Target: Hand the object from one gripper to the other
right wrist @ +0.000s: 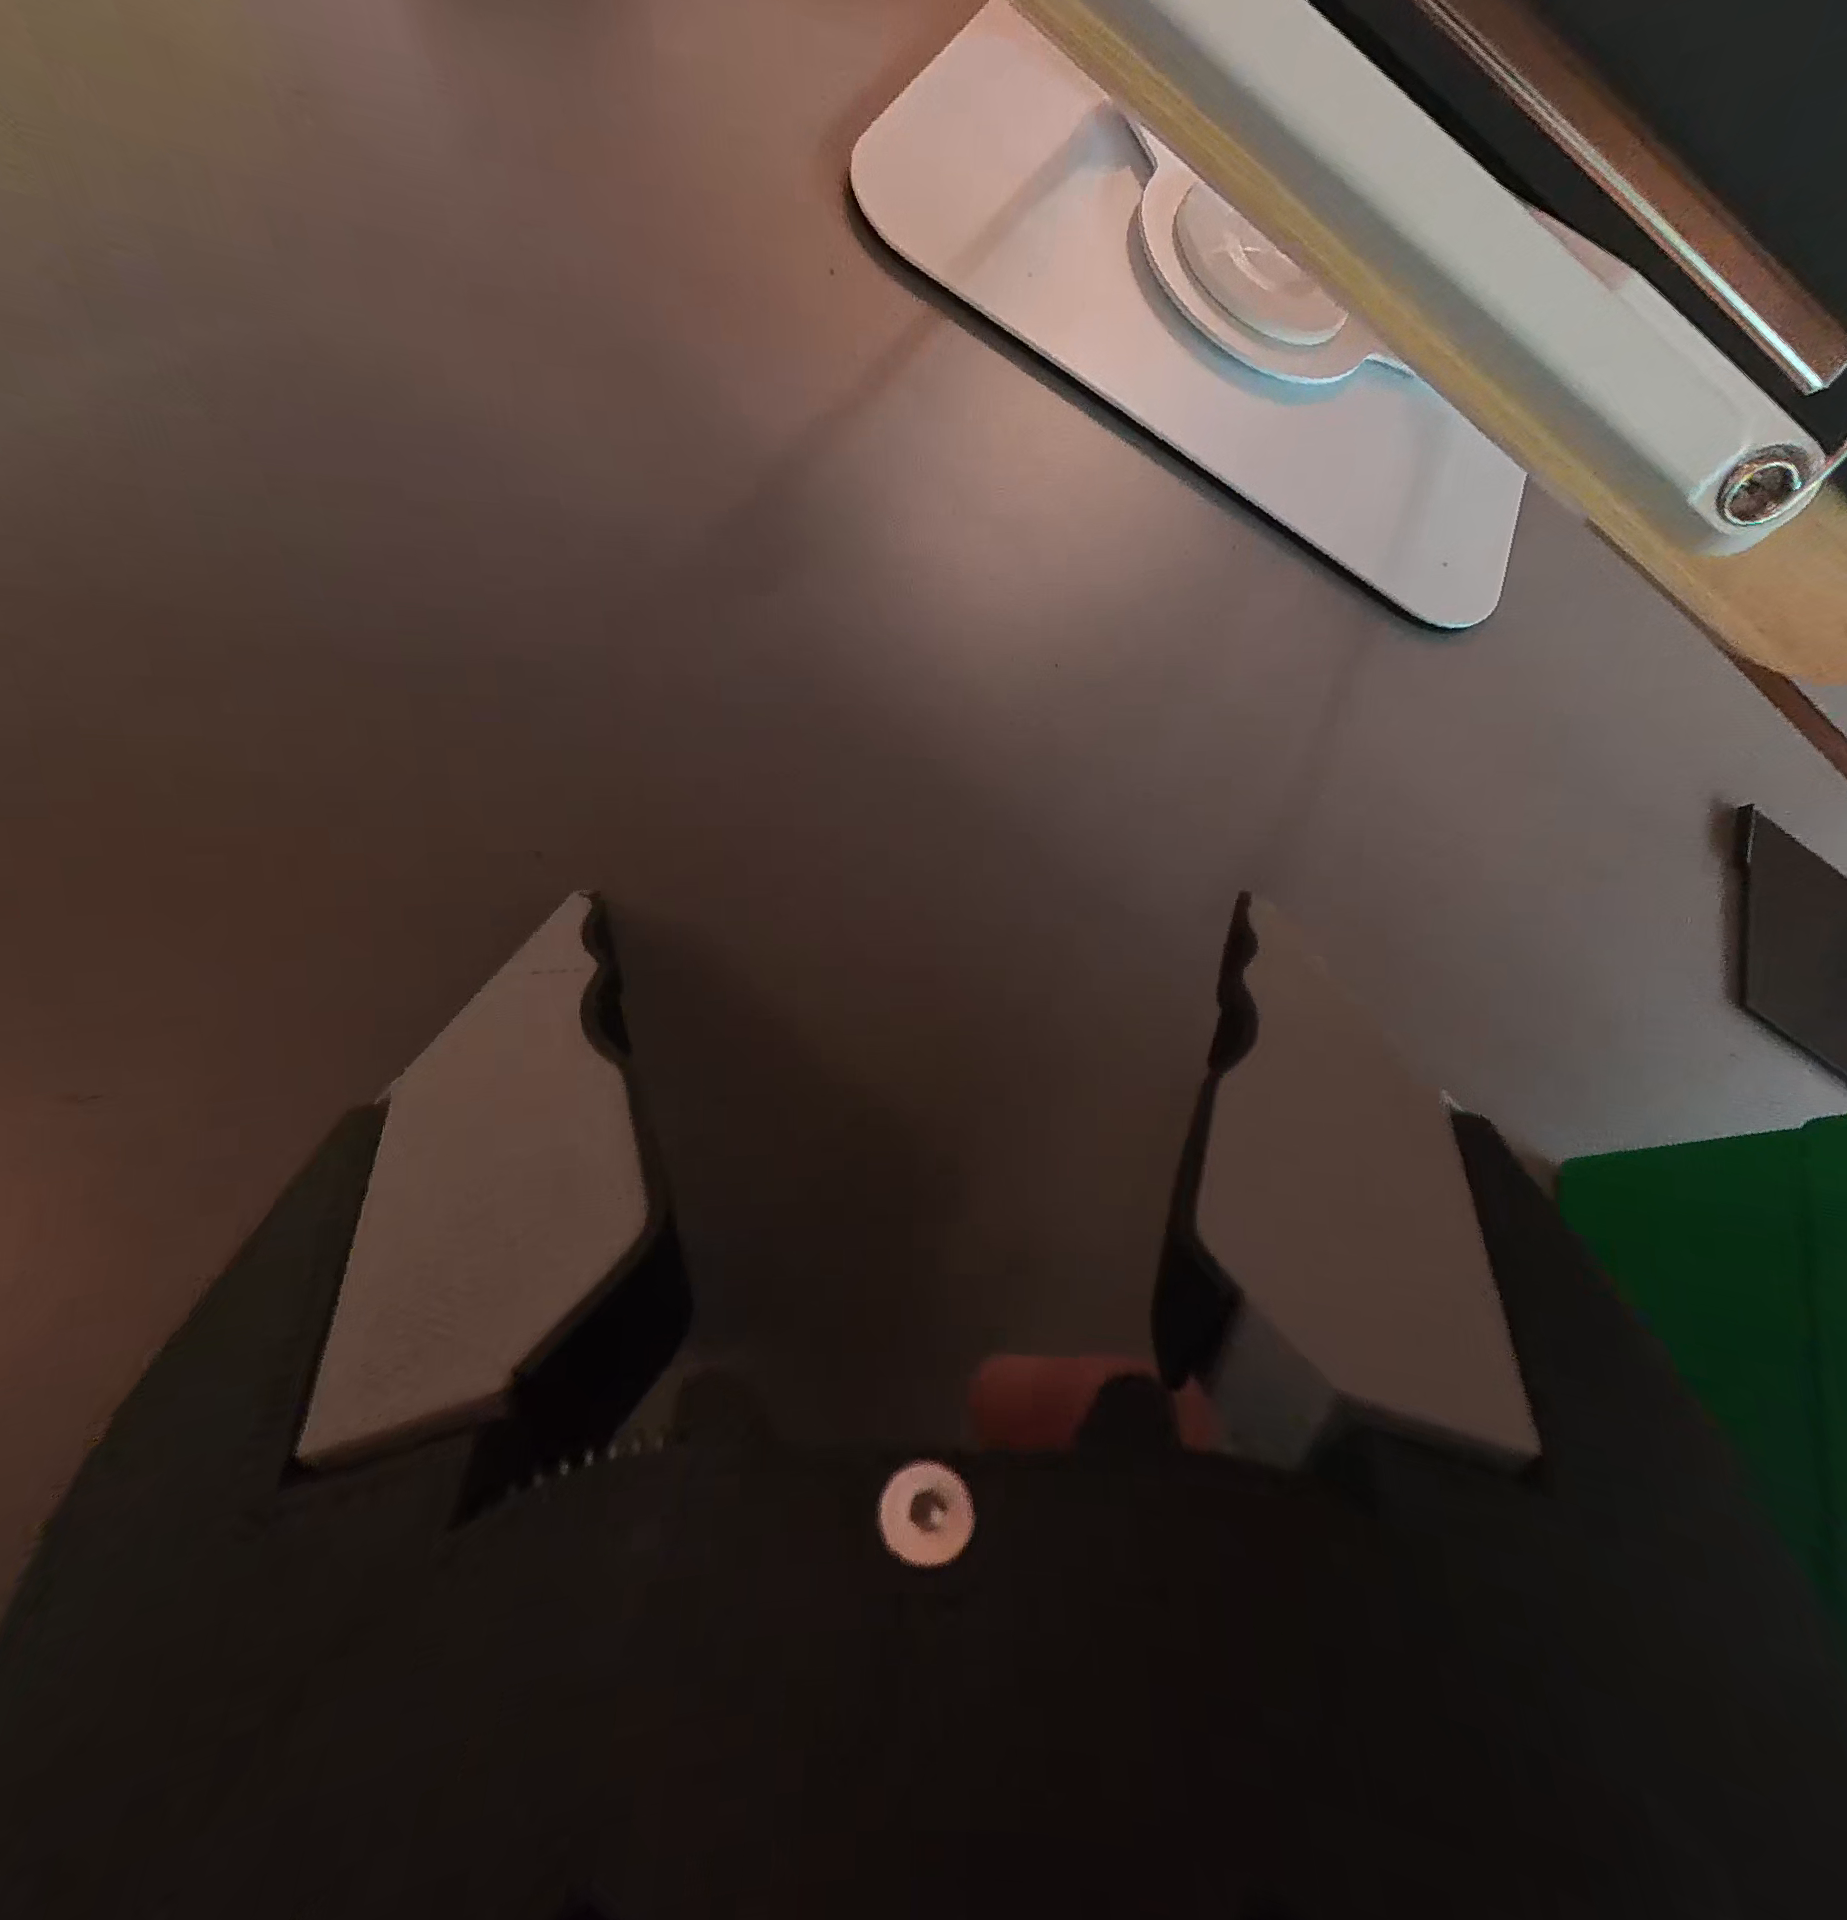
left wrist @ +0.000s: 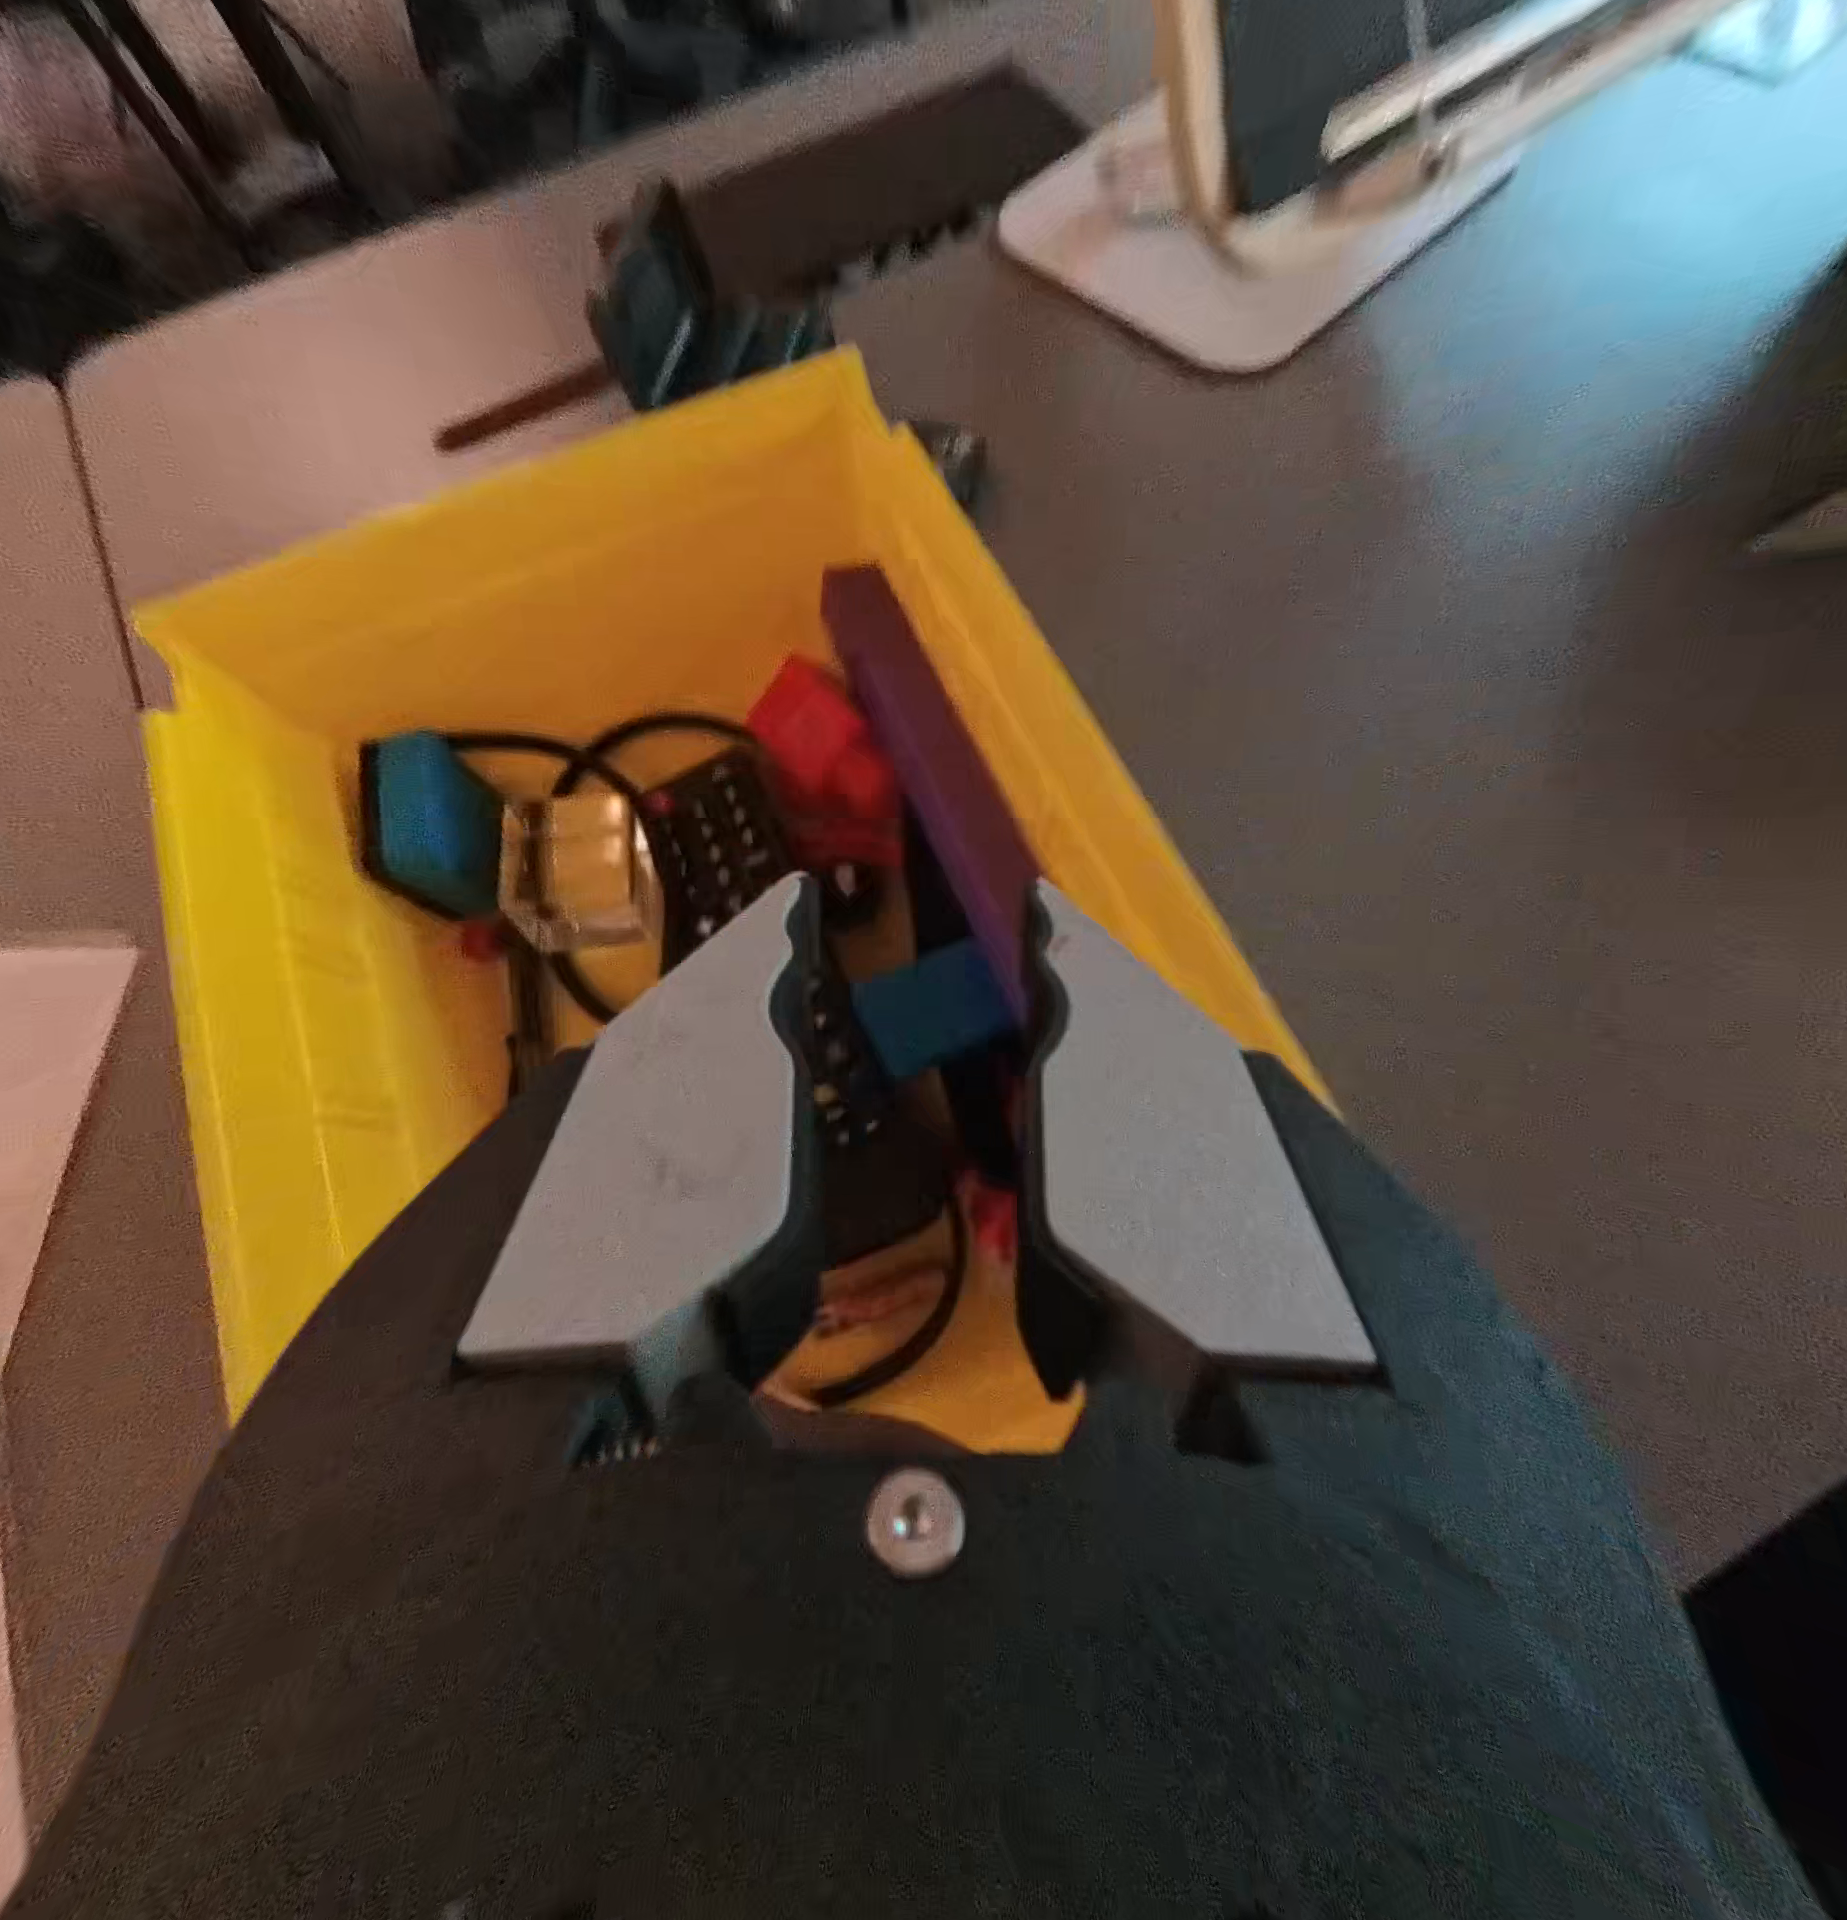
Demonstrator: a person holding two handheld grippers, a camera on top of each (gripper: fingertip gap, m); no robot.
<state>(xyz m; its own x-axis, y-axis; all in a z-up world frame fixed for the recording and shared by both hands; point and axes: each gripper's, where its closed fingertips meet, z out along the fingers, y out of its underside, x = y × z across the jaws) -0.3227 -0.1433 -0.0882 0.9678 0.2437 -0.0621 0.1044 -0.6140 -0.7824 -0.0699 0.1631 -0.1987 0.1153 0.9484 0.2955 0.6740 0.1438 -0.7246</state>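
Observation:
A yellow bin (left wrist: 545,582) holds a long purple bar (left wrist: 919,748), a small blue block (left wrist: 934,1013), a red block (left wrist: 820,743), a black remote (left wrist: 721,842), a clear plastic piece (left wrist: 576,878), a blue-faced device (left wrist: 425,821) and a black cable. My left gripper (left wrist: 919,888) reaches down into the bin, partly open. The blue block and the lower end of the purple bar lie between its jaws, near the right finger, with a gap to the left finger. My right gripper (right wrist: 914,899) is wide open and empty above a dark grey table (right wrist: 483,520).
A white monitor stand base (left wrist: 1189,249) stands on the table beyond the bin and shows close in the right wrist view (right wrist: 1158,343). Cardboard boxes (left wrist: 306,416) sit behind and left of the bin. A green object (right wrist: 1677,1299) lies right of the right gripper. Spacing between my two grippers at the tips: around 40 cm.

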